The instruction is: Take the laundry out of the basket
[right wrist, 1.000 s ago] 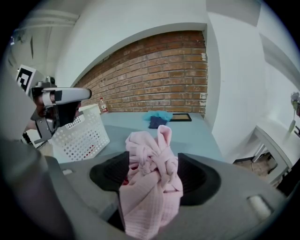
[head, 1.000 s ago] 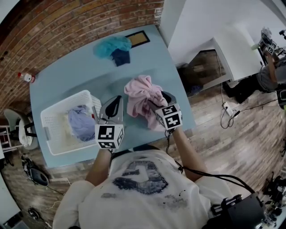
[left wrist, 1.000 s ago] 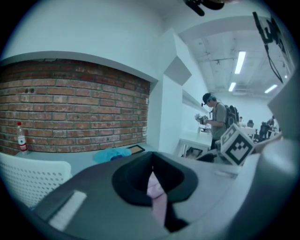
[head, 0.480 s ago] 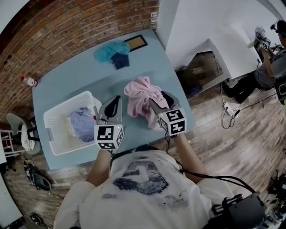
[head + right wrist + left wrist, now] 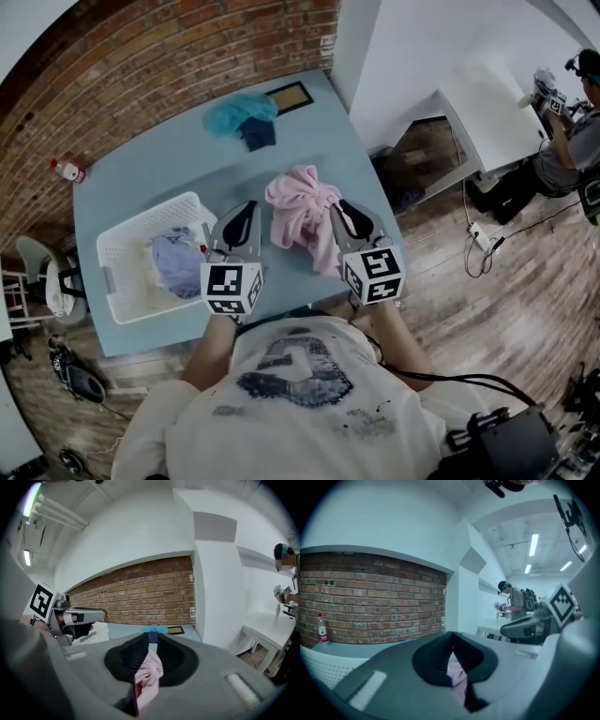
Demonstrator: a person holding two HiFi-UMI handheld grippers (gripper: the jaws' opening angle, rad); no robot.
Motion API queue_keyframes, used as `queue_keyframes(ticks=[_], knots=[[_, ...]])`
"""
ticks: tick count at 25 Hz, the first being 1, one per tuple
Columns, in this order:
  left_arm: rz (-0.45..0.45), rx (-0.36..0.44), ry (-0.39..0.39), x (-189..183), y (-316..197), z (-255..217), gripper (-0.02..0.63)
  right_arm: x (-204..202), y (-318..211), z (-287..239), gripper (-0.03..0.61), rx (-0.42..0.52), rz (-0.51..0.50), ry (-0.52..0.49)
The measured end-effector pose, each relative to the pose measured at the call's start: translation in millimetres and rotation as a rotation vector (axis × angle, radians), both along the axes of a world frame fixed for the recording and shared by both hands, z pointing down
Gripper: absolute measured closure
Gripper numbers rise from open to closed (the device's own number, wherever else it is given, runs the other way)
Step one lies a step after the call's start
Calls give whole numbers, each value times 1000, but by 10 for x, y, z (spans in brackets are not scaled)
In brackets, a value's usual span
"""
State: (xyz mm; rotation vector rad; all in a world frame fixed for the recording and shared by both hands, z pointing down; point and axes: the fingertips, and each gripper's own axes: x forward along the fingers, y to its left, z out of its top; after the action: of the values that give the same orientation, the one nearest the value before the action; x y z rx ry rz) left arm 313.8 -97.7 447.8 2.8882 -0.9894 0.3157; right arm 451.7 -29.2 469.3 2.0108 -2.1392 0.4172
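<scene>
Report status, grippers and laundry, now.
Left hand-held gripper shut on pink garment. Right hand-held gripper has just been closing, garment pinched. Lavender laundry in basket, not yet out. Nothing blocking.

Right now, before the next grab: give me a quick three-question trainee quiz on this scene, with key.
1. True or false: the white slatted plastic laundry basket is empty.
2. Which cloth lies at the far end of the light-blue table? A) teal and navy pile B) yellow towel C) striped sock
3. Fill in: the crumpled pink garment is pinched by ____ gripper(s).
Key:
1. False: a lavender cloth lies in it.
2. A.
3. Both: the left gripper and right gripper are shut on it. The right one's jaws have just been closing, with pink cloth between them.
</scene>
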Motion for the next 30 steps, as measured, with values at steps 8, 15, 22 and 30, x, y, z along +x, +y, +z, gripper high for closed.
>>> queue_keyframes(ticks=[8,15,22,30], knots=[[-3,1,8,-6,50,-33,623,1,86,-67,578,13,24,13],[1,-26,19,-17,46,-12,623,-14,67,-88,580,30,27,22],[10,-31,49,-29,41,-47,623,-26,29,-37,580,26,21,1],[-54,6,25,-306,-88,-161,623,-196,-156,-111,580,36,-14,-6]])
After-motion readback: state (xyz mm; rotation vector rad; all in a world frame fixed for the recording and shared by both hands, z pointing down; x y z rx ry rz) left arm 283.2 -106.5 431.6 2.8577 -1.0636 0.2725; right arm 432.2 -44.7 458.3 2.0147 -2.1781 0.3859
